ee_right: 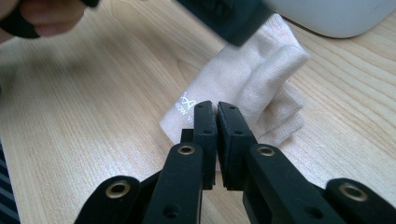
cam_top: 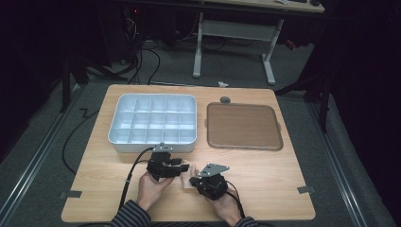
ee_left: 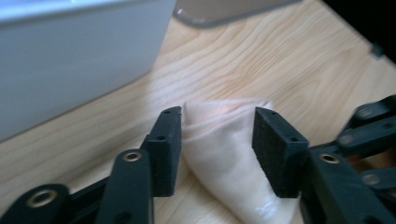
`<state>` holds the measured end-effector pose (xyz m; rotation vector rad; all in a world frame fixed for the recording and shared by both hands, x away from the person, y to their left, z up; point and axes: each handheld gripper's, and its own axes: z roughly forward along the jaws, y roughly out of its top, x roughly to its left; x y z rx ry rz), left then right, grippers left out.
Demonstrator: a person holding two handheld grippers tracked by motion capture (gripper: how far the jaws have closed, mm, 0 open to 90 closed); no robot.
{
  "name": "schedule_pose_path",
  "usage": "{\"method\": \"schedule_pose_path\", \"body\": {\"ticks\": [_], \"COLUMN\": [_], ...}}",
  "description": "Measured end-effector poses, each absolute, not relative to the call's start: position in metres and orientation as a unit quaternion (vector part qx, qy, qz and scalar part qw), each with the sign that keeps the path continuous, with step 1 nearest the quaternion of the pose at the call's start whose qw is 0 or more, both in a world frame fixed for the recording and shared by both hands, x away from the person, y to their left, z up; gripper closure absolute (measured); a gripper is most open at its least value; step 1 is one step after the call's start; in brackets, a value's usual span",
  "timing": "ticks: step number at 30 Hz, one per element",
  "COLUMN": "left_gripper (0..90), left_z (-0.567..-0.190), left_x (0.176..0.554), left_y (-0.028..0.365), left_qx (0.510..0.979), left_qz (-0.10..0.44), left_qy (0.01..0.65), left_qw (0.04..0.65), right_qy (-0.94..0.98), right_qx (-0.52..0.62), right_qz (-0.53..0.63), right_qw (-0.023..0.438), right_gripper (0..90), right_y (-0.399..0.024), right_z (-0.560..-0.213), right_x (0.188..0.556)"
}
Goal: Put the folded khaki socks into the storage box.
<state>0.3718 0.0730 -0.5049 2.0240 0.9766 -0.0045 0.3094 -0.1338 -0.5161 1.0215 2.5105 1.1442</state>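
i find the pale sock [ee_left: 224, 154] lying on the worktop [cam_top: 265, 175] between both grippers, its length running from the right gripper [ee_right: 217, 109], clenched on its near edge, into the left gripper's [ee_left: 217, 128] released jaws.

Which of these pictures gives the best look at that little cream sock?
The right gripper view: the sock lies whole, folds and printed logo clear. The left gripper view has it close but cropped between black jaws. The high view has a pale scrap.
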Motion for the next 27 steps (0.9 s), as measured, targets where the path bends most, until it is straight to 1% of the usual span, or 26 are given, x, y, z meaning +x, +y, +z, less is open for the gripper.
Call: {"method": "schedule_pose_path", "body": {"ticks": [3, 6, 9, 16, 22, 23, 27], "left_gripper": [49.4, 49.2, 49.6, 50.0, 47.4, 46.7, 46.7], "left_z": [-0.514, -0.521, -0.523, -0.521, -0.519, -0.520, -0.520], "left_x": [0.371, 0.370, 0.368, 0.366, 0.368, 0.368, 0.368], "left_y": [0.069, 0.066, 0.064, 0.061, 0.065, 0.065, 0.065], "left_qx": [0.822, 0.824, 0.830, 0.833, 0.831, 0.829, 0.833], "left_qz": [0.006, 0.007, 0.024, 0.035, 0.027, 0.023, 0.026], "left_qy": [0.394, 0.397, 0.390, 0.387, 0.386, 0.391, 0.389], "left_qw": [0.412, 0.405, 0.398, 0.395, 0.400, 0.399, 0.394], "right_qy": [0.849, 0.850, 0.852, 0.858, 0.840, 0.841, 0.845], "right_qx": [0.346, 0.345, 0.347, 0.343, 0.359, 0.362, 0.366], "right_qz": [0.386, 0.385, 0.378, 0.367, 0.386, 0.379, 0.365], "right_qw": [0.100, 0.101, 0.101, 0.109, 0.125, 0.134, 0.138], "right_gripper": [86.7, 86.6, 86.8, 87.8, 84.6, 84.4, 84.6], "right_y": [-0.134, -0.134, -0.134, -0.136, -0.137, -0.134, -0.130], "right_z": [-0.516, -0.516, -0.517, -0.517, -0.503, -0.502, -0.507], "right_x": [0.309, 0.309, 0.310, 0.310, 0.312, 0.314, 0.318]}}
